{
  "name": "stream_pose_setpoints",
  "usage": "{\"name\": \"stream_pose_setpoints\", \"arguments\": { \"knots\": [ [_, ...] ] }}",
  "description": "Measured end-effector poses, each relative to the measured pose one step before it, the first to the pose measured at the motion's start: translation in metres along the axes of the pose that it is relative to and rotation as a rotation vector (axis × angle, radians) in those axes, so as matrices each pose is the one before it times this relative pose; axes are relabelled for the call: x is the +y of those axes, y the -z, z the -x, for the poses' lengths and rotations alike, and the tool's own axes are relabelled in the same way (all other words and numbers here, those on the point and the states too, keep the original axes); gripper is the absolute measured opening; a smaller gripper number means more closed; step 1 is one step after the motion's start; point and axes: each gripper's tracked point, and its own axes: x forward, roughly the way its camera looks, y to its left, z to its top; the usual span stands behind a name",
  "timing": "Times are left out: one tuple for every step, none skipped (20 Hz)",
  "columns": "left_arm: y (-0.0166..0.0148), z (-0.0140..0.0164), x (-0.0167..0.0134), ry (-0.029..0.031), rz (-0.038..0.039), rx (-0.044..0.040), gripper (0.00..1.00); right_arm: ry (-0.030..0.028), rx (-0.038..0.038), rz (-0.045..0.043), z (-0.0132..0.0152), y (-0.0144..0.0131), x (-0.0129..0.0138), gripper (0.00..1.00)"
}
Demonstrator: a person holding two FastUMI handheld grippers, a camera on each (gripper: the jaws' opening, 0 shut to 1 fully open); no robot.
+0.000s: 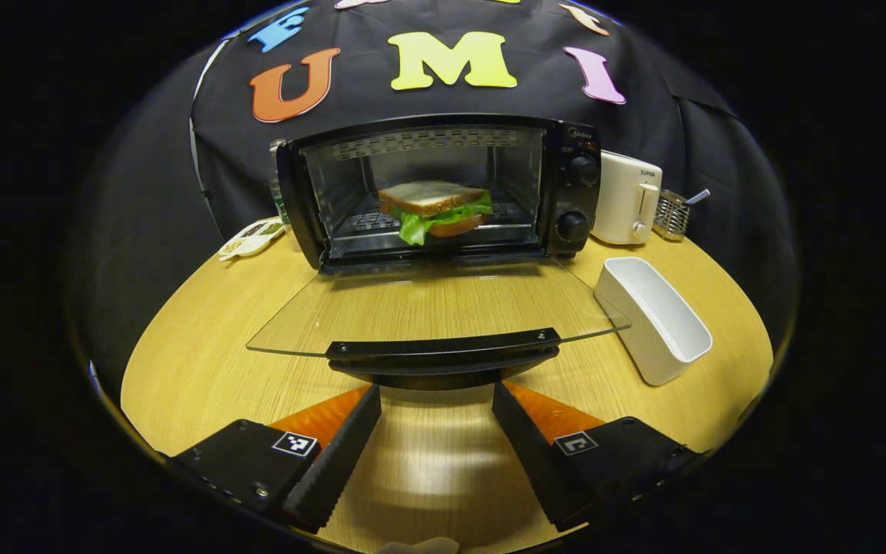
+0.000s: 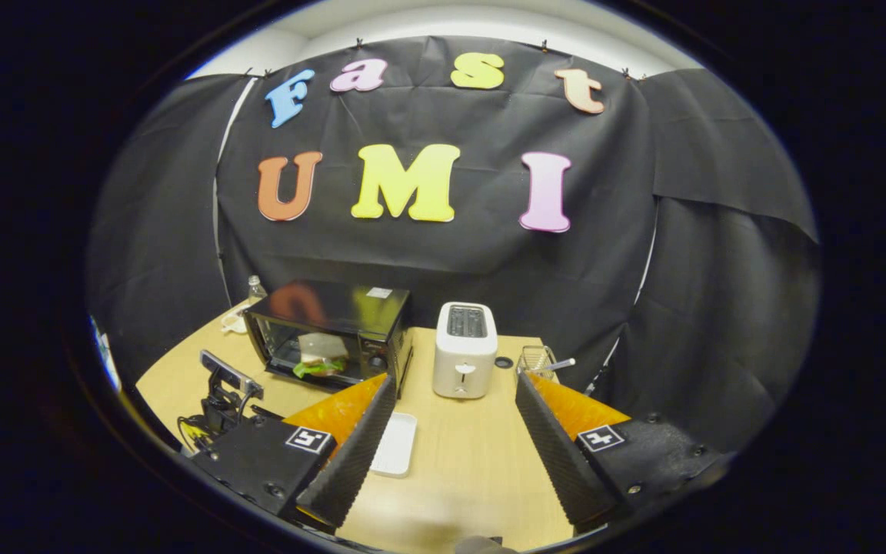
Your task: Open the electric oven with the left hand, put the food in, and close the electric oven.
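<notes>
- My left hand-held gripper is spread and empty, just short of the door handle.
- The glass door lies flat, its long axis left to right; lifting off-centre, my fingers could slip off the handle.
- Sandwich sits on the rack inside the electric oven, at the desk's far side.
- My right hand-held gripper hangs spread, well apart.

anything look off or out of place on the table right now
Nothing looks spilled or damaged. The oven door hangs fully open, flat over the table, with the sandwich on the rack inside, lettuce drooping over its front edge. The white tray is empty. Both grippers are open, the left gripper just before the door handle.
</notes>
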Motion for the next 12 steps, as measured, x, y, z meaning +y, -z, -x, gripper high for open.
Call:
{"name": "stream_pose_setpoints", "arguments": {
  "knots": [
    [-0.00357, 0.00204, -0.00030, 0.00180, 0.00866, -0.00412, 0.96, -0.00127, 0.00426, -0.00658, -0.00106, 0.00098, 0.00079, 1.00],
    [-0.00481, 0.00205, 0.00014, 0.00214, 0.00717, -0.00529, 0.96, -0.00202, 0.00120, -0.00729, -0.00166, -0.00027, 0.00121, 1.00],
    [-0.00625, 0.00151, 0.00019, 0.00119, 0.00370, -0.00980, 0.96, -0.00159, 0.00148, -0.00135, -0.00120, -0.00088, 0.00110, 1.00],
    [-0.00917, 0.00144, 0.00034, -0.00005, 0.00187, -0.02049, 0.96, -0.00122, -0.00192, 0.00100, -0.00058, -0.00059, 0.00066, 1.00],
    [-0.00960, -0.00045, 0.00175, -0.00321, -0.00316, -0.01848, 0.96, 0.00029, -0.00089, -0.00051, -0.00106, -0.00125, 0.00030, 1.00],
    [-0.00981, -0.00035, 0.00046, -0.00004, 0.00351, -0.01450, 0.96, 0.00078, -0.00084, -0.00130, -0.00077, -0.00095, -0.00001, 1.00],
    [-0.01074, -0.00049, -0.00097, 0.00405, 0.00988, -0.01539, 0.96, 0.00164, 0.00051, -0.00163, -0.00131, -0.00010, 0.00008, 1.00],
    [-0.01026, -0.00063, 0.00029, -0.00072, 0.00985, -0.01249, 0.96, 0.00001, -0.00198, -0.00083, -0.00118, -0.00145, 0.00038, 1.00],
    [-0.00891, -0.00062, 0.00072, 0.00421, 0.00810, -0.01139, 0.96, 0.00062, -0.00179, 0.00108, 0.00133, -0.00092, 0.00010, 1.00],
    [-0.00982, -0.00163, 0.00039, 0.00031, 0.00431, -0.01618, 0.96, 0.00240, -0.00405, -0.00028, -0.00113, -0.00182, -0.00035, 1.00],
    [-0.00943, -0.00346, 0.00078, 0.00052, -0.00329, -0.01559, 0.96, 0.00097, -0.00124, -0.00039, -0.00097, -0.00028, 0.00000, 1.00],
    [-0.00730, -0.00359, 0.00059, -0.00195, -0.00699, -0.00785, 0.96, 0.00091, -0.00065, 0.00002, -0.00123, -0.00016, -0.00058, 1.00]
  ]
}}
